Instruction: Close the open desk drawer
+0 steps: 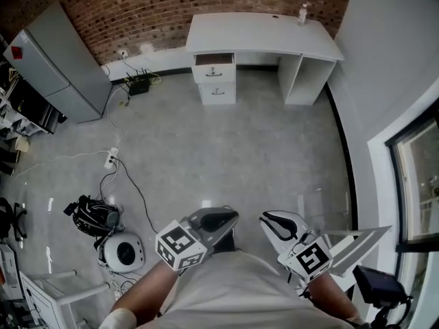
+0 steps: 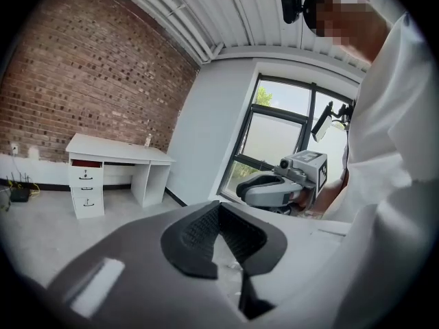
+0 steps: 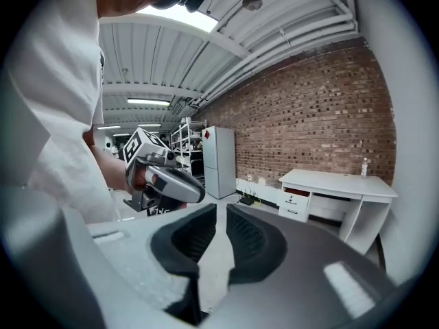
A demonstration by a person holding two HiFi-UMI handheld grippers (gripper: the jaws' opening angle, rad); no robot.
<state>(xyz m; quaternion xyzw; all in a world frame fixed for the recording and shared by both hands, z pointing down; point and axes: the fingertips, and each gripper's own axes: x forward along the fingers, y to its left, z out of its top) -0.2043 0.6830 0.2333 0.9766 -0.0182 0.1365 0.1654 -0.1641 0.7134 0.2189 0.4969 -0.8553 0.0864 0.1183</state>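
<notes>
- grey polished floor (image 1: 240, 149) fills most of the head view, bare through the middle stretch
- red brick wall (image 1: 171, 5) runs along the far side, with cables and a black box at its foot
- tall grey fridge (image 1: 58, 60) stands at far left, against the brick
- white desk (image 1: 260, 33) sits against the brick wall, far across the floor from the person; a drawer unit is under its left end, open leg space to the right
- top drawer (image 1: 214, 62) of that unit is pulled out toward the room, its inside showing dark red; the drawer below it is flush
- left gripper (image 1: 223, 219) is held low in front of the person's body and points toward the desk; its own view shows the dark pads pressed together at the tips, pinching nothing
- right gripper (image 1: 271, 219) is just beside it at the same height; its own view shows the pads a thin slit apart with floor showing through, nothing between them
- both grippers are well apart from the drawer, touching nothing
- black bag (image 1: 96, 216) lies on the floor at lower left, with a round white device (image 1: 125, 252) just beside it
- small bottle (image 1: 302, 14) stands upright on the desk's right end, near the wall
</notes>
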